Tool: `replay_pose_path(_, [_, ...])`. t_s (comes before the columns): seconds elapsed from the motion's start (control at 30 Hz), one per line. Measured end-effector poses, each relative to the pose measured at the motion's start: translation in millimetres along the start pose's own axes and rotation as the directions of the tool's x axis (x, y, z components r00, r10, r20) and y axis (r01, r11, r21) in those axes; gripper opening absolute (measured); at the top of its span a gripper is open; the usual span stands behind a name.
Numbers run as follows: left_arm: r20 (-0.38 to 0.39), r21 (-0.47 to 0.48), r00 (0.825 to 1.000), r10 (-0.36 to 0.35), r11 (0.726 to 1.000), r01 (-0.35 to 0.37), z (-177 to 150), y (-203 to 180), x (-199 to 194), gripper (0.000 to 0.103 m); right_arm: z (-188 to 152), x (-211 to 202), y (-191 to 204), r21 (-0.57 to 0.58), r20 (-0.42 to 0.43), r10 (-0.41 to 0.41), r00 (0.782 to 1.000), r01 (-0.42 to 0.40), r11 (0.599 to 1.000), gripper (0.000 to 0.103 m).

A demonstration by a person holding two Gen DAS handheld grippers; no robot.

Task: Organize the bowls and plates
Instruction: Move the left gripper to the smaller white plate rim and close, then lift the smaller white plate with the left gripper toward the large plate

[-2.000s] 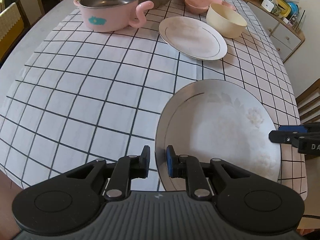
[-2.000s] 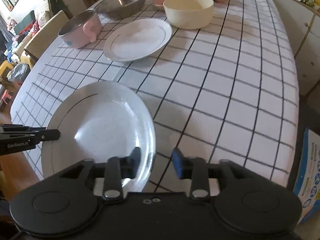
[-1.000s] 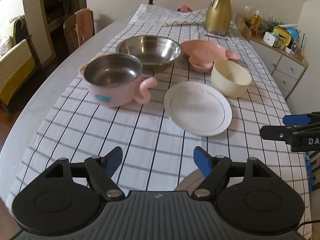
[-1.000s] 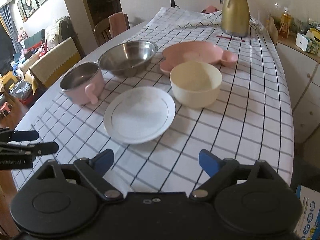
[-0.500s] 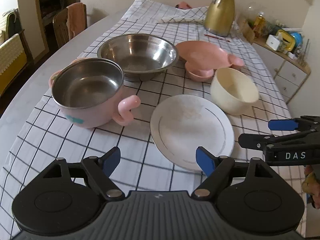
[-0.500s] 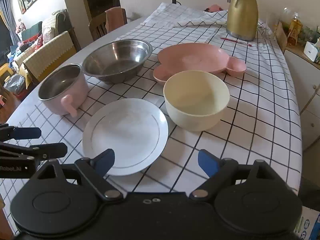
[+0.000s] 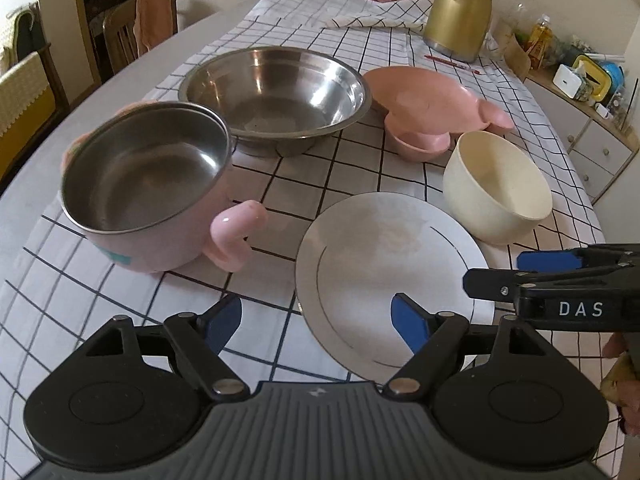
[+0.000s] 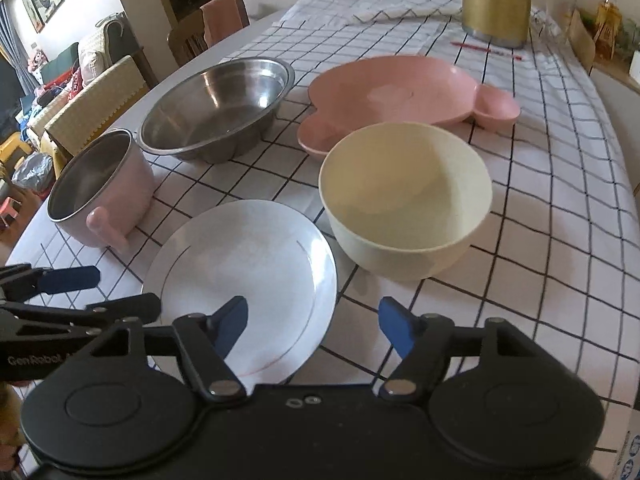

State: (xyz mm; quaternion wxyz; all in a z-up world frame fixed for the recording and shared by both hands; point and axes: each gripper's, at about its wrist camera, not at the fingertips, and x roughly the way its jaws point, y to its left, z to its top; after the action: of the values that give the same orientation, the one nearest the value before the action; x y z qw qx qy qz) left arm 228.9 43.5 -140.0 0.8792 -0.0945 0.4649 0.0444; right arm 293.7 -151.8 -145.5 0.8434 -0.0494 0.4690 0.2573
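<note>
Hovering over a checked-cloth worktop (image 7: 360,168), two hand-held grippers flank a small white plate (image 7: 384,276) that lies flat and empty.

The left gripper (image 7: 318,318) has its jaws well apart and holds nothing; the plate's near left edge lies between and below the blue pads, with no contact that can be seen. The right gripper (image 8: 312,326) also grips nothing: its jaws are closing, still wide, with the plate's near right edge beneath the gap and one pad over the plate.

Beyond the jaws, every vessel looks empty. A cream bowl (image 8: 404,200) stands just past the plate to the right, near it but apart. A pink pot (image 7: 152,196) with a steel lining and a curled handle sits to the left of the plate. A steel bowl (image 7: 276,92) sits farther back, its rim close behind the pot. A pink dish (image 8: 396,92) with ear-shaped side wells rests behind the cream bowl. A gold jug (image 7: 458,12) stands at the far end of the cloth.

Chairs (image 8: 100,100) line the worktop's left side.
</note>
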Motion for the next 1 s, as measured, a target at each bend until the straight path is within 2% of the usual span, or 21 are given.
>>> replay_pose_path(0.03, [-0.005, -0.007, 1.000, -0.006, 1.000, 0.006, 0.5, 0.4, 1.7, 0.081, 0.5, 1.4, -0.9, 0.008, -0.002, 0.006, 1.000, -0.006, 1.000, 0.070])
replay_pose_path(0.1, [-0.014, -0.012, 1.000, -0.009, 1.000, 0.009, 0.4, 0.6, 4.3, 0.072, 2.5, 4.0, -2.9, 0.019, -0.007, 0.013, 1.000, -0.013, 1.000, 0.061])
replay_pose_path(0.13, [-0.019, -0.010, 1.000, -0.011, 1.000, 0.010, 0.4, 0.4, 5.6, 0.067, 3.0, 5.4, -4.1, 0.026, -0.011, 0.016, 1.000, -0.016, 1.000, 0.059])
replay_pose_path(0.23, [-0.027, -0.020, 0.999, -0.019, 1.000, 0.019, 0.0, 1.5, 8.0, 0.063, 4.4, 8.8, -7.9, 0.046, -0.017, 0.021, 1.000, -0.020, 0.999, 0.054])
replay_pose_path(0.37, [-0.039, -0.058, 0.998, -0.051, 0.997, 0.049, 3.0, 7.4, 11.5, 0.049, 5.5, 12.7, -12.2, 0.063, -0.028, 0.027, 0.999, -0.025, 0.998, 0.044])
replay_pose_path(0.4, [-0.043, -0.068, 0.997, -0.057, 0.996, 0.054, 3.5, 8.9, 12.4, 0.048, 6.2, 13.5, -13.3, 0.066, -0.030, 0.030, 0.999, -0.028, 0.997, 0.040])
replay_pose_path(0.53, [-0.060, -0.087, 0.996, -0.061, 0.995, 0.056, 3.5, 12.9, 15.8, 0.036, 7.6, 15.2, -15.2, 0.078, -0.038, 0.051, 0.998, -0.048, 0.996, 0.034])
replay_pose_path(0.7, [-0.064, -0.103, 0.995, -0.080, 0.992, 0.073, 3.6, 15.3, 18.5, 0.033, 8.0, 17.8, -16.1, 0.085, -0.046, 0.058, 0.997, -0.054, 0.995, 0.025])
replay_pose_path(0.77, [-0.071, -0.108, 0.994, -0.084, 0.991, 0.076, 3.4, 16.2, 19.8, 0.026, 7.8, 18.7, -17.3, 0.089, -0.048, 0.060, 0.997, -0.056, 0.994, 0.023])
replay_pose_path(1.0, [-0.083, -0.134, 0.992, -0.099, 0.987, 0.087, 2.9, 23.3, 24.2, 0.017, 7.2, 21.8, -24.1, 0.127, -0.055, 0.069, 0.996, -0.062, 0.990, 0.014])
